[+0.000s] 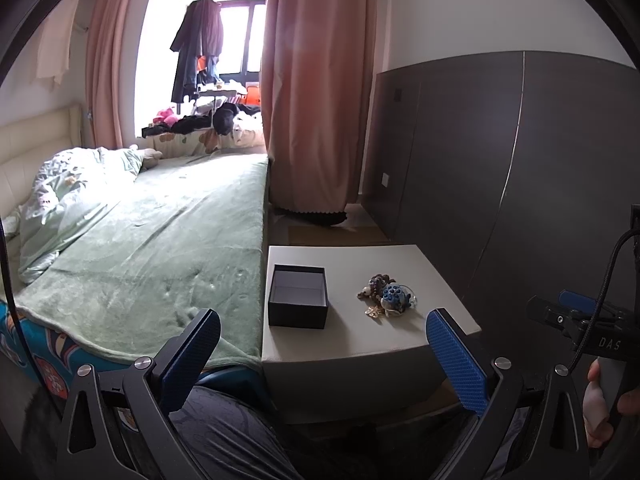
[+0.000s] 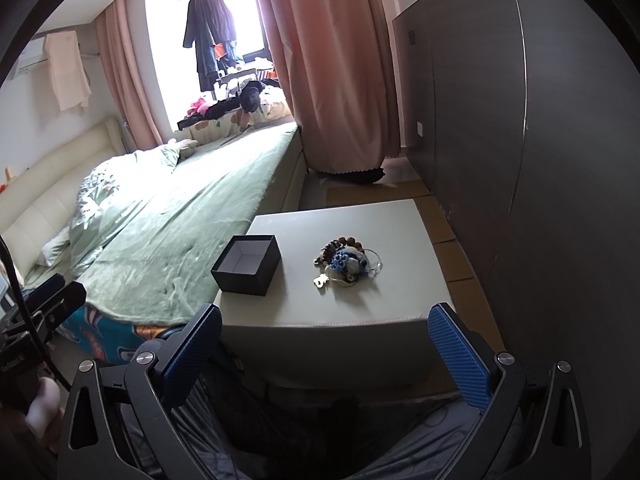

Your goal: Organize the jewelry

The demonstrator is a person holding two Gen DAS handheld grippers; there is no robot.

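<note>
From the left wrist, the left gripper is hanging released and empty, short of the white side table. A lidless black box is sitting on the table's bed side, and the jewelry pile is lying apart to its right.

From the right wrist, the right gripper is likewise spreading wide, holding nothing, with the jewelry pile resting mid-table beside the black box, not touching it

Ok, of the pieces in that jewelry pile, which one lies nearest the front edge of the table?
The small gold flower-shaped piece, sticking out of the pile on the near side. The blue beaded piece and brown beads sit farther back.
</note>
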